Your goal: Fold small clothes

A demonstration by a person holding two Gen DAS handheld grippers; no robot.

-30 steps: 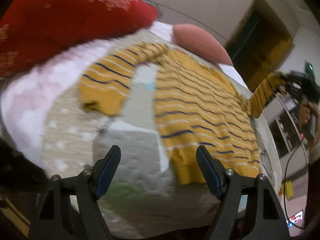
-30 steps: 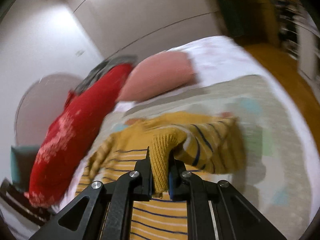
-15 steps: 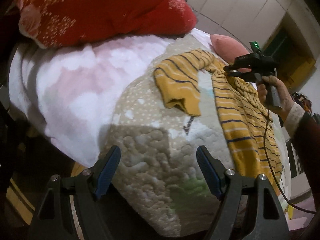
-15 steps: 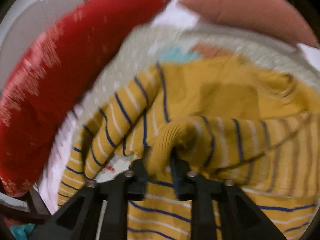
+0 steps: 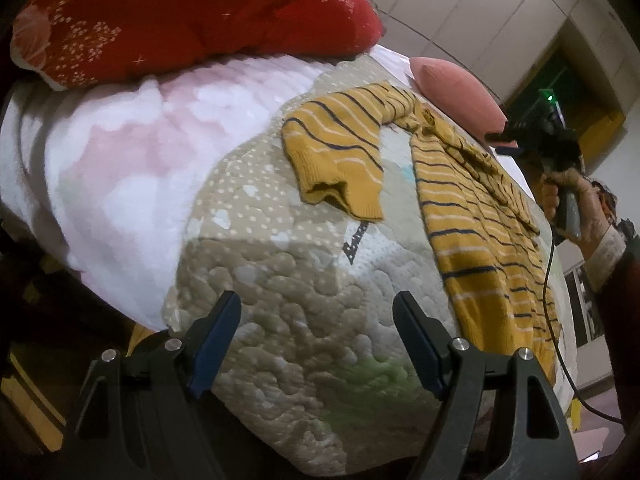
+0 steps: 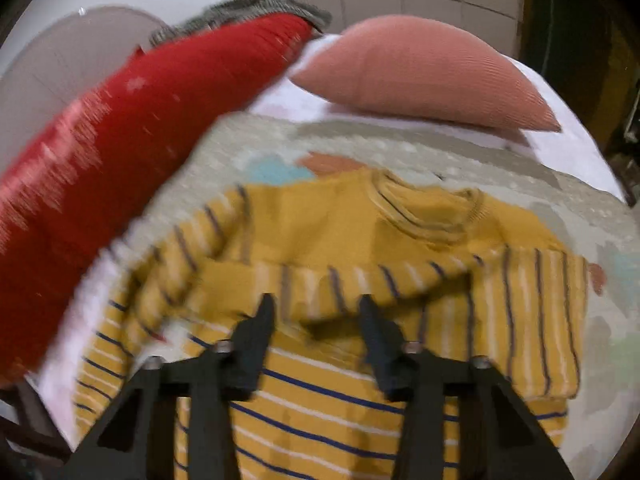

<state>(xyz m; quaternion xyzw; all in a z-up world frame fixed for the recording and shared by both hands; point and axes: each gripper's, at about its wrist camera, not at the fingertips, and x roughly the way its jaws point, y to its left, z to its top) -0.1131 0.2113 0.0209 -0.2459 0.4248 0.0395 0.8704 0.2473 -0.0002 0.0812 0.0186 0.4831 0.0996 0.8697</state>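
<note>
Two grippers above a mustard-yellow striped knit sweater (image 6: 360, 240): left gripper (image 5: 316, 340) wide open, empty; right gripper (image 6: 316, 316) jaws opening, folded sleeve (image 6: 360, 280) lying unpinched between them.

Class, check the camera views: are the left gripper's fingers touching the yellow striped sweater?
Apart. In the left wrist view the left gripper is open over bare quilt; the yellow striped sweater lies clear of both fingers.

The sweater (image 5: 472, 216) was mustard yellow with thin navy and white stripes. The quilt (image 5: 288, 280) was beige with white dots, the blanket (image 5: 120, 168) pink and white, one pillow (image 5: 192, 12) red with pale flecks, another pillow (image 6: 420, 80) salmon.
</note>
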